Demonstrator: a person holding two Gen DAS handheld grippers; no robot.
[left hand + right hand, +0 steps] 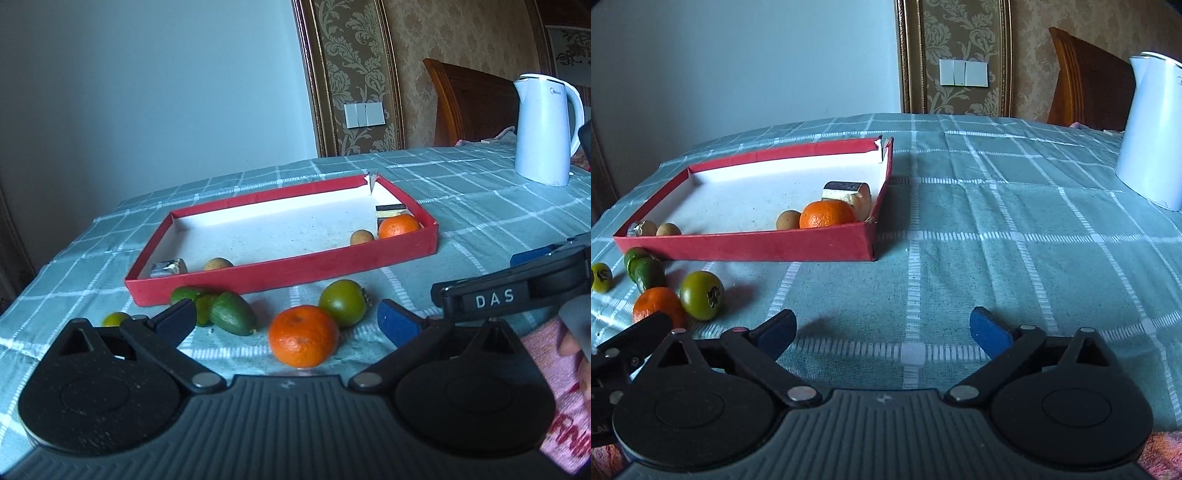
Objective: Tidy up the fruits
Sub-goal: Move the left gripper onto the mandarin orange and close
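The left gripper point(286, 321) stands with its blue-padded fingers point(397, 326) spread wide apart and holds nothing; in the left wrist view a loose orange point(303, 335) lies on the bench point(480, 221) between them, touching neither pad. A green round fruit point(344, 302) sits just beside that orange at its 1 o'clock, and a dark green avocado point(232, 313) lies at its 9 o'clock, with a second green fruit point(186, 294) partly hidden behind the left finger. A small yellow-green fruit point(115, 319) lies at the far 9 o'clock edge of the group. The red tray point(280, 275) rests on the checked cloth at 12 o'clock from the loose fruit, its near wall close to the avocado. Inside the tray, a second orange point(399, 226) occupies the right near corner, with a small tan fruit point(362, 237) just beside it at 9 o'clock and a dark-and-pale block point(389, 210) behind it. Another tan fruit point(218, 263) and a foil-wrapped item point(168, 266) sit toward the left near corner. A white kettle point(545, 129) stands at 2 o'clock, well apart from the tray. The right gripper point(882, 332) is likewise spread apart and empty, hovering over bare cloth; in the right wrist view the tray lies at 11 o'clock and the loose fruit at 9 o'clock.
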